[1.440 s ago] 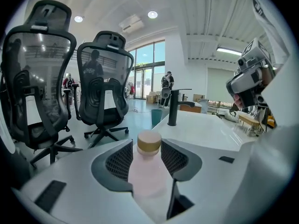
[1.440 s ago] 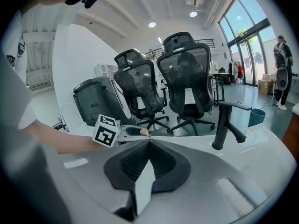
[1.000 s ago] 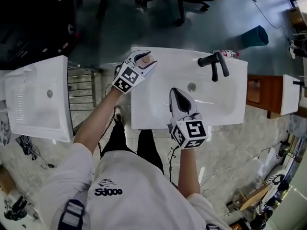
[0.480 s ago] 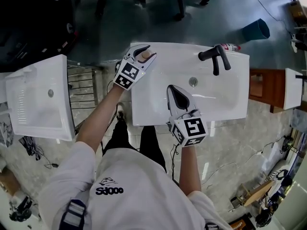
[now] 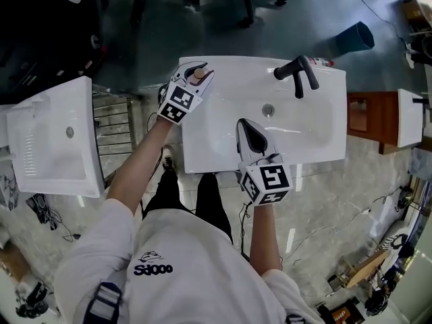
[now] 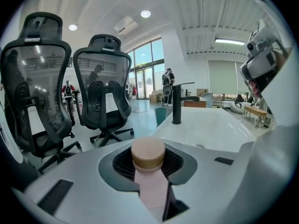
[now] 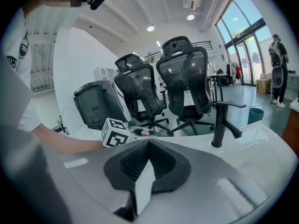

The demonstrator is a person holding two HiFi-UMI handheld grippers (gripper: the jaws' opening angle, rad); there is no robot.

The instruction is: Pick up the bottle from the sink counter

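A small pale pink bottle with a round wooden cap (image 6: 148, 153) stands at the far left corner of the white sink counter (image 5: 223, 100). My left gripper (image 5: 201, 71) reaches around it, and the cap (image 5: 198, 77) shows between the white fingers. The jaws are closing with the bottle's body between them, and a dark slit still shows on its right side. My right gripper (image 5: 246, 128) hovers over the basin's near edge, shut and empty. From the right gripper view, the left gripper (image 7: 140, 132) and its marker cube appear beyond my shut jaws.
A black faucet (image 5: 297, 74) stands at the sink's far right, with a small bottle (image 5: 322, 61) behind it. A second white basin (image 5: 54, 133) and a metal rack (image 5: 121, 123) lie left. A wooden cabinet (image 5: 363, 120) is right. Office chairs (image 6: 105, 87) and a teal bin (image 5: 356, 38) stand beyond.
The left gripper's fingers have drawn in around the bottle. The right gripper has stayed shut over the basin's near edge; the view has shifted slightly.
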